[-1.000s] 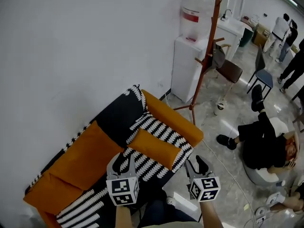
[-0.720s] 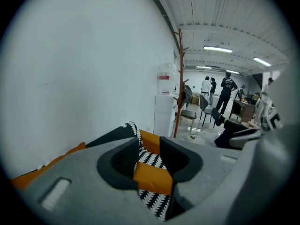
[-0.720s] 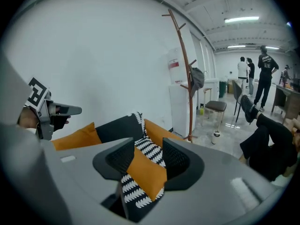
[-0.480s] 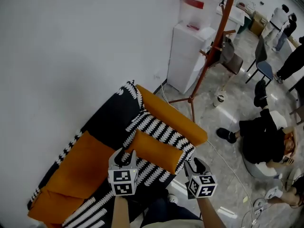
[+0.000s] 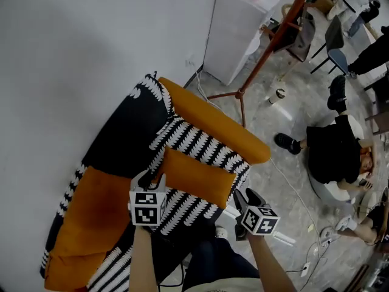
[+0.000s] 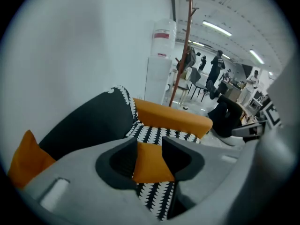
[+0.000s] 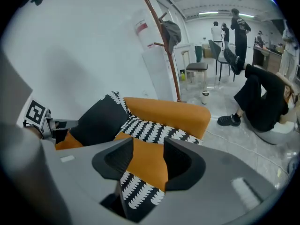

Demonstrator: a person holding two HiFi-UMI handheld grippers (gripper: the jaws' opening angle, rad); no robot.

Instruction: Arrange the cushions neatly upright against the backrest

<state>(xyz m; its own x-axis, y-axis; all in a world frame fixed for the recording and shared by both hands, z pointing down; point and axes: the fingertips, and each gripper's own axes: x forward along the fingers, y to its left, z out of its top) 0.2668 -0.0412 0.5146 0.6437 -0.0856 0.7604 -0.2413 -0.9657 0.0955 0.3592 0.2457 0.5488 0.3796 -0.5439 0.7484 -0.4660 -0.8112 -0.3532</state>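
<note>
A small orange cushion (image 5: 197, 178) lies flat on the black-and-white patterned seat (image 5: 194, 142) of the sofa, close to the orange armrest (image 5: 213, 123). A larger orange cushion (image 5: 97, 208) leans against the black backrest (image 5: 124, 132) further left. My left gripper (image 5: 149, 180) hovers at the small cushion's left end, open; its jaws have just been opening, with nothing between them. My right gripper (image 5: 243, 196) hangs off the cushion's right end at the seat's front corner, open too and just widened. Both gripper views look down past the jaws onto the small cushion (image 6: 151, 162) (image 7: 143, 165).
A white water dispenser cabinet (image 5: 234, 23) and a red-brown coat stand (image 5: 276, 38) stand beyond the armrest. A person in black (image 5: 337, 157) sits on the tiled floor to the right. A cable (image 5: 298, 193) runs across the floor. The white wall backs the sofa.
Both grippers have come down toward the sofa seat and closer to the small cushion. The head view has tilted further down. The cushions have not moved.
</note>
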